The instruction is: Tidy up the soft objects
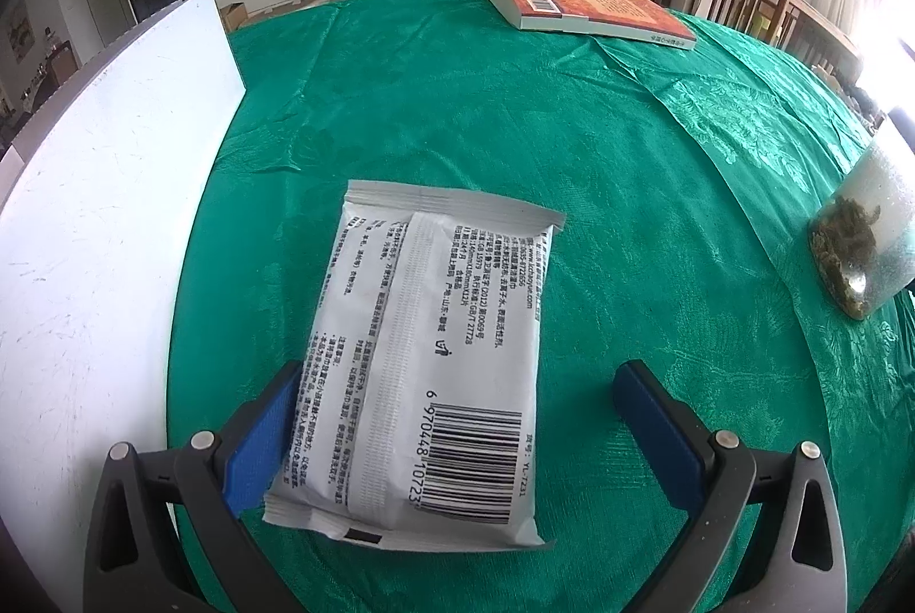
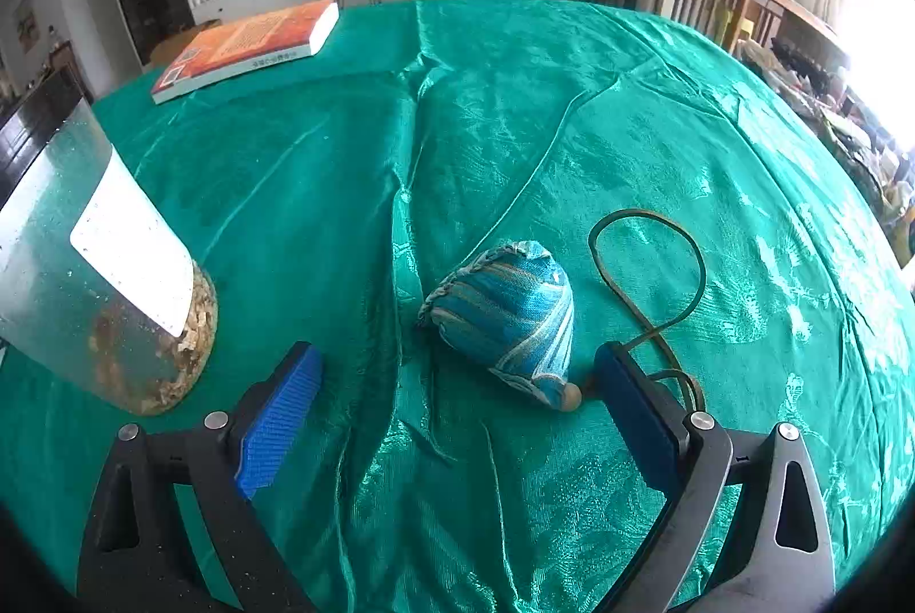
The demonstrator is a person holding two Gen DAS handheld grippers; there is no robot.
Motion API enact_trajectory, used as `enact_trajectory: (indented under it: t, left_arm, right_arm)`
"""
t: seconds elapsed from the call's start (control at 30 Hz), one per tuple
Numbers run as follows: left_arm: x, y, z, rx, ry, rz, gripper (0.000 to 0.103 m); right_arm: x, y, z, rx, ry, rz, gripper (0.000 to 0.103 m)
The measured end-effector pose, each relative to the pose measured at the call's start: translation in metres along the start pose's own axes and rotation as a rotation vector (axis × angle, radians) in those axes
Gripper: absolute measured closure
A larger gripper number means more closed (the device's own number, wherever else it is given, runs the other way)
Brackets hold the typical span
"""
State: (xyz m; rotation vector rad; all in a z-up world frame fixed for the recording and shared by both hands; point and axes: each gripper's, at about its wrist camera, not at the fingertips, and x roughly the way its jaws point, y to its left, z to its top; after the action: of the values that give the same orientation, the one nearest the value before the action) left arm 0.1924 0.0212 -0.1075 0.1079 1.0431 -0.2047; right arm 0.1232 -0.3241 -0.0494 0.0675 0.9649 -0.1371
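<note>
Two open grippers, each lined up on its own soft object on the green-clothed tabletop.

The left gripper [image 1: 457, 436] has its blue ribbed pads spread wide around the near end of a flat white plastic wet-wipe pack [image 1: 423, 361], printed with black text and a barcode; the left pad looks to be touching or just beside the pack's edge, the right pad well apart, so nothing is clamped. The pack lies flat near the tabletop's left edge, beside a white board [image 1: 103, 224]. The right gripper [image 2: 457, 418] is likewise spread, straddling a plump blue striped woven fabric pouch [image 2: 506, 315] with a wooden bead and thin cord loop [image 2: 646, 264], resting mid-tabletop. Both things should yield when squeezed. The shiny green cloth [image 2: 629, 127] is wrinkled. A clear plastic jar [image 2: 103, 281] and an orange paperback book [image 2: 246, 47] sit aside.
</note>
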Motion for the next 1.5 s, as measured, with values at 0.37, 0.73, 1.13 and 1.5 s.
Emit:
enact_trajectory:
  t: [0.37,0.73,1.13,1.5]
  left_arm:
    - [-0.012,-0.001,0.001,0.022,-0.003,-0.018,0.037]
    - [-0.098,0.003,0.028,-0.134,-0.17,-0.307,0.037]
    - [-0.247,0.169,-0.026,-0.168,-0.296,-0.005,0.037]
    - [-0.281,0.259,-0.121,-0.281,-0.268,0.357,0.006]
  right_arm:
    - [0.002,-0.032,0.025,0.091,0.094,0.038,0.058]
    - [-0.085,-0.009,0.063,0.058,-0.037,-0.01,0.057]
    - [-0.232,0.267,0.107,-0.283,-0.19,0.477,0.057]
    - [-0.214,0.477,0.032,-0.37,0.108,0.877,0.024]
